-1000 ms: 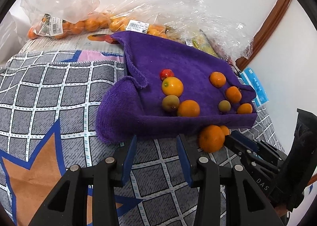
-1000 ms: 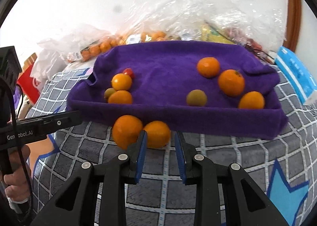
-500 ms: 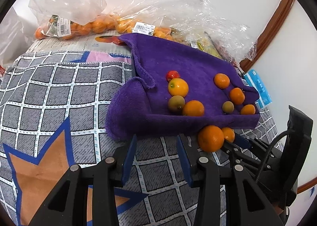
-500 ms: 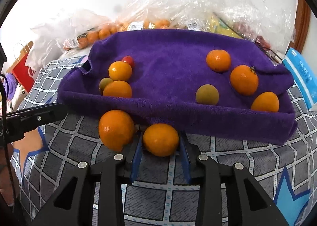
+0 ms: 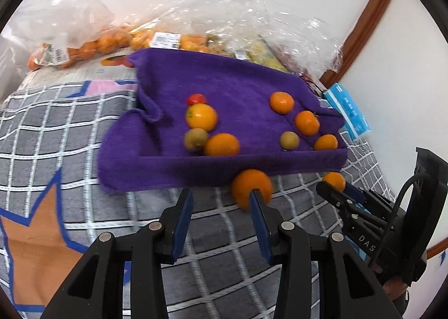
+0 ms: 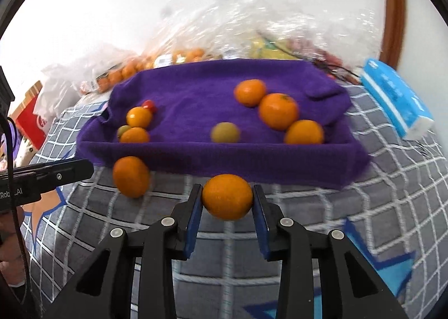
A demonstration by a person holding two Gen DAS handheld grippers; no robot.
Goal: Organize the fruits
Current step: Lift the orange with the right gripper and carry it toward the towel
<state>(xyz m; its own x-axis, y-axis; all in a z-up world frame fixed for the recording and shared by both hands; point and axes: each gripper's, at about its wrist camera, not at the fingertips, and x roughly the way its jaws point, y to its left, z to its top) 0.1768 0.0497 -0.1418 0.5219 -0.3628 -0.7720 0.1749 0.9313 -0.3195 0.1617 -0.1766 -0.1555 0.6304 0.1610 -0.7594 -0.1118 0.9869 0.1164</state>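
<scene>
**Two oranges off the towel, one already between the right tongs**

Grey checked bedding (image 5: 70, 134) with blue-edged star shapes carries a purple towel (image 6: 196, 86), and clear bags of fruit (image 5: 92, 44) are heaped along the far white wall. On the towel the fruit sits in two loose groups: at the left a small red fruit (image 5: 196, 99), a yellow-orange one, a greenish one and an orange; at the right three oranges (image 6: 278, 114) and a second greenish fruit (image 6: 225, 132). That sorting looks largely done, as far as can be judged.

Two pieces remain on the bedding just near the towel's front fold. The right gripper (image 6: 227, 203) has its blue-padded fingers on either side of the smaller orange (image 6: 227, 200), touching it or very close to it; it looks gripped, though whether it is lifted cannot be told. The larger orange (image 5: 251, 188) lies to its left, untouched.

The left gripper (image 5: 221, 217) points forward, low over the bedding, its tongs spread wide with nothing between them; the larger orange sits just beyond its right finger (image 5: 259, 223). Both tools reach toward the towel's near edge, side by side. A blue tissue pack (image 6: 396, 96) lies to the right of the towel.
</scene>
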